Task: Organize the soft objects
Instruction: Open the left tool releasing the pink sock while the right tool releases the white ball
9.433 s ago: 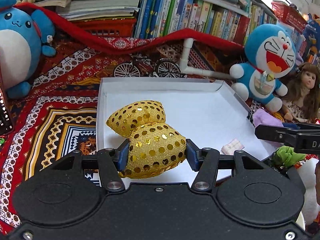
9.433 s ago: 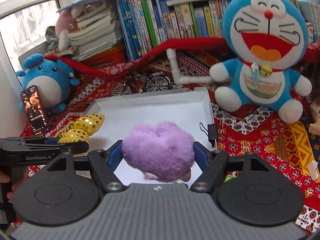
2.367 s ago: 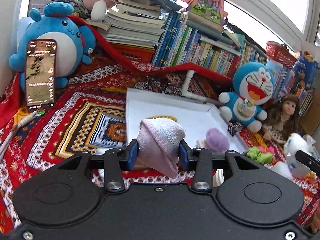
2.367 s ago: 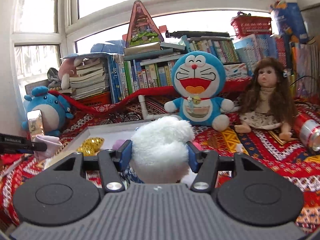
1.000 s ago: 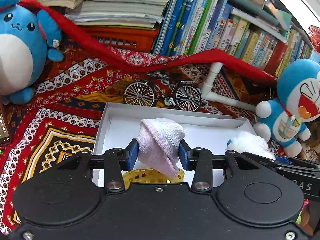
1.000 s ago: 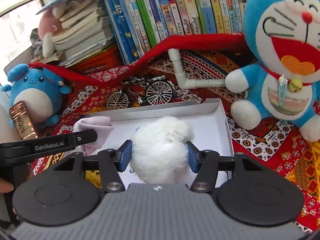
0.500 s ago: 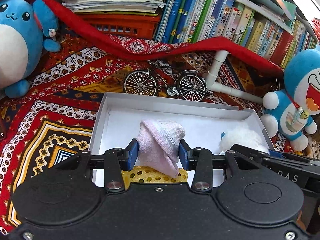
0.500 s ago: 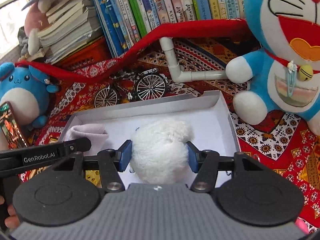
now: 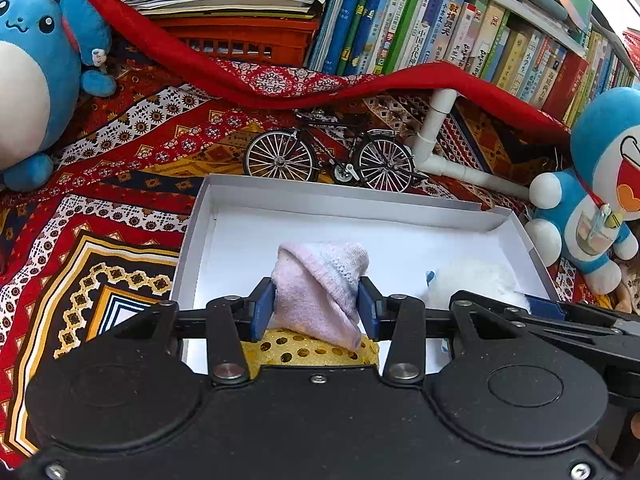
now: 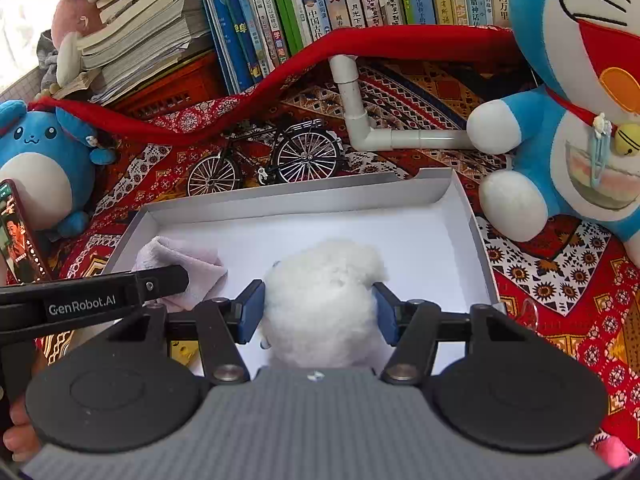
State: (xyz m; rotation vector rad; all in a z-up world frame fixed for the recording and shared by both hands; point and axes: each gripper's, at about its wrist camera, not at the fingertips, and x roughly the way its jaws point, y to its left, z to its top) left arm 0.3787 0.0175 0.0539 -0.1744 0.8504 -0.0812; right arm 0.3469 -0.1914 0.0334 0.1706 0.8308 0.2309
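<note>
While clamped in the left gripper (image 9: 316, 312), pink sock (image 9: 320, 284) tip-down; right gripper (image 10: 318, 312) opening around white puff (image 10: 320, 300).

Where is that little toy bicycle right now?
In both views the toy bicycle stands on the patterned cloth just beyond the white box's far wall, left of the white pipe.
</note>
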